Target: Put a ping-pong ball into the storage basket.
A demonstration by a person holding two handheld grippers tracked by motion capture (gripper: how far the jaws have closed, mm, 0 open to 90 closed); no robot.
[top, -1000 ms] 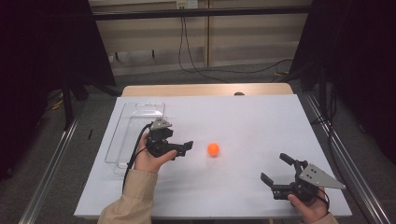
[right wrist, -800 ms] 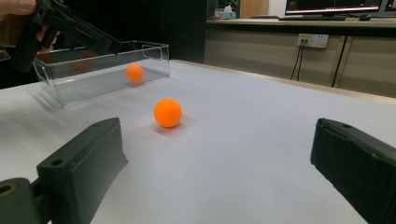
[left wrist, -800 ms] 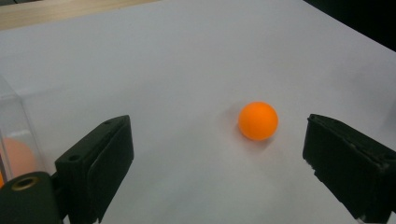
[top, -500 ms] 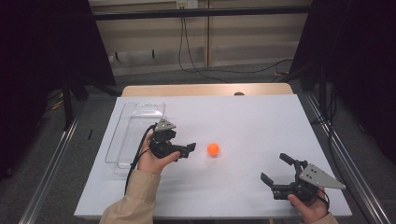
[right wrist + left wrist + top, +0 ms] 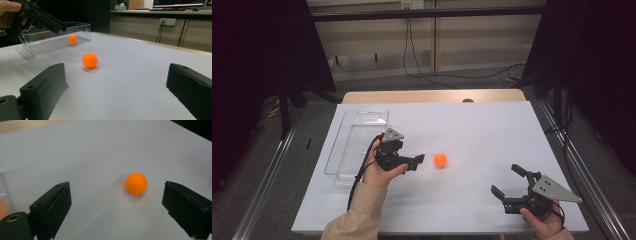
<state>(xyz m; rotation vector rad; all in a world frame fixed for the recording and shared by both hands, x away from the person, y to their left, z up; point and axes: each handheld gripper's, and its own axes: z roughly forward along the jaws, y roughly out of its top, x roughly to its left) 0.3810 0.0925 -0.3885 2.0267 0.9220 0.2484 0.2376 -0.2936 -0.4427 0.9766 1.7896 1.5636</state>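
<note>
We note the bench [image 5: 492, 125] w/ a white top, bare wood strip along its far edge. A clear plastic bin [image 5: 343, 150] sits near the left side, long axis running away from us. Inside it, per right gripper view, a second orange ball [image 5: 72, 39] lies on the bin floor. Small dark item [image 5: 468, 100] on the wood strip, too small to ID. Cables [image 5: 422, 70] trail over the floor behind; wall socket [image 5: 167, 21] on the cabinet front.
</note>
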